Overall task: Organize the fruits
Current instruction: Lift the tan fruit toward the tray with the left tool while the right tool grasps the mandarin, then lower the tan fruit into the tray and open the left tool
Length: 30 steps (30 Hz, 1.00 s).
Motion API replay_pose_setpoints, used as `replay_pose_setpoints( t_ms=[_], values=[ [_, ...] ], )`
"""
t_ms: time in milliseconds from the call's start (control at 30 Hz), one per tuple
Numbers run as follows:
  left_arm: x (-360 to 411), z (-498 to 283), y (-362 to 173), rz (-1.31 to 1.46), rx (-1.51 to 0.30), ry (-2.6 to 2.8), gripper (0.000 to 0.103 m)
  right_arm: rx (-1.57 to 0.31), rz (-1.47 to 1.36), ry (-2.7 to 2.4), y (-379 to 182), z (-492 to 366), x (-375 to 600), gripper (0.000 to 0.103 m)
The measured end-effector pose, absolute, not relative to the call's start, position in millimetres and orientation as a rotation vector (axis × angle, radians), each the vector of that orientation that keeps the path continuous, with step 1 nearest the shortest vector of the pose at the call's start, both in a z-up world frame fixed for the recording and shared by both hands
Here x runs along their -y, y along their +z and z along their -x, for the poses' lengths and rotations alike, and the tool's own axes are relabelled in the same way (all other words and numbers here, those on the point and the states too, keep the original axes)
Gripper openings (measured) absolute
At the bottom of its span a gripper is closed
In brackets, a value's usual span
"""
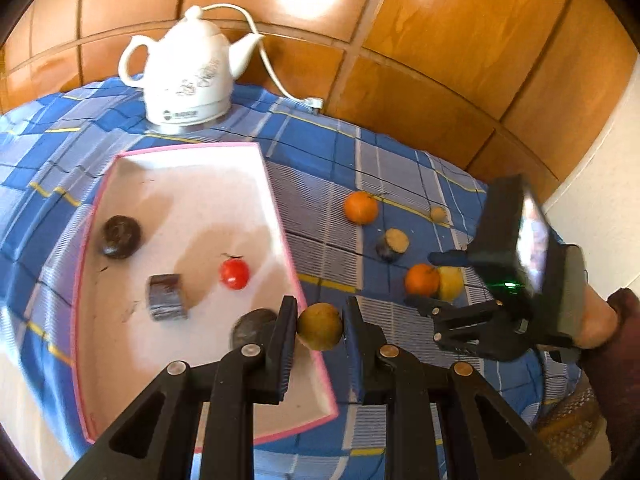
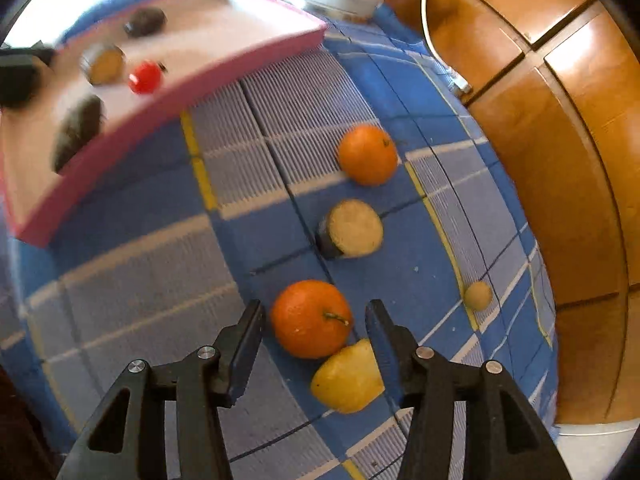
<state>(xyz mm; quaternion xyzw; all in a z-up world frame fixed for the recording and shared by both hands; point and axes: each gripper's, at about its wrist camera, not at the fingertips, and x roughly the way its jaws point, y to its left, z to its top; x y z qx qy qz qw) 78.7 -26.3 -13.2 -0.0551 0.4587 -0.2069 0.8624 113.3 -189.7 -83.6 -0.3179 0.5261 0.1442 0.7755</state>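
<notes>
My left gripper (image 1: 320, 312) is shut on a yellow-green round fruit (image 1: 320, 326), held over the near right rim of the pink-edged white tray (image 1: 280, 216). In the tray lie a red tomato (image 1: 235, 274), a dark round fruit (image 1: 120, 236), a dark cut piece (image 1: 166, 296) and another dark fruit (image 1: 250, 326). My right gripper (image 2: 314, 308) stands open over the checked cloth, its fingers on either side of an orange (image 2: 311, 318) without touching it. A lemon (image 2: 348, 376) lies against that orange. Farther off lie a cut piece (image 2: 352, 228), a second orange (image 2: 367, 155) and a small brown fruit (image 2: 477, 295).
A white electric kettle (image 1: 184, 76) with its cord (image 1: 272, 72) stands behind the tray at the table's far edge. Wooden panelling (image 1: 440, 60) rises close behind the table. The blue checked cloth (image 1: 320, 160) drops away at the right edge, where a sleeve (image 1: 620, 360) shows.
</notes>
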Motion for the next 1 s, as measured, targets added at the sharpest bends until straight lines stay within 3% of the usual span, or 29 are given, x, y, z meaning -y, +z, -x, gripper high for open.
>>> replay_pose_setpoints(
  t_ms=[67, 467, 1000],
  values=[
    [12.5, -74.2, -11.0, 0.128, -0.945, -0.409, 0.023, -1.151, 0.610, 0.323, -80.6, -117.5, 195.3, 0.039],
    [-61.7, -58.5, -16.1, 0.221, -0.902, -0.214, 0.023, -1.117, 0.271, 0.379, -55.7, -80.9, 197.5, 0.039],
    [-48.0, -34.5, -14.7, 0.068, -0.795, -0.102, 0.023, -1.060, 0.115, 0.298, -90.6, -52.4, 202.3, 0.040]
  ],
)
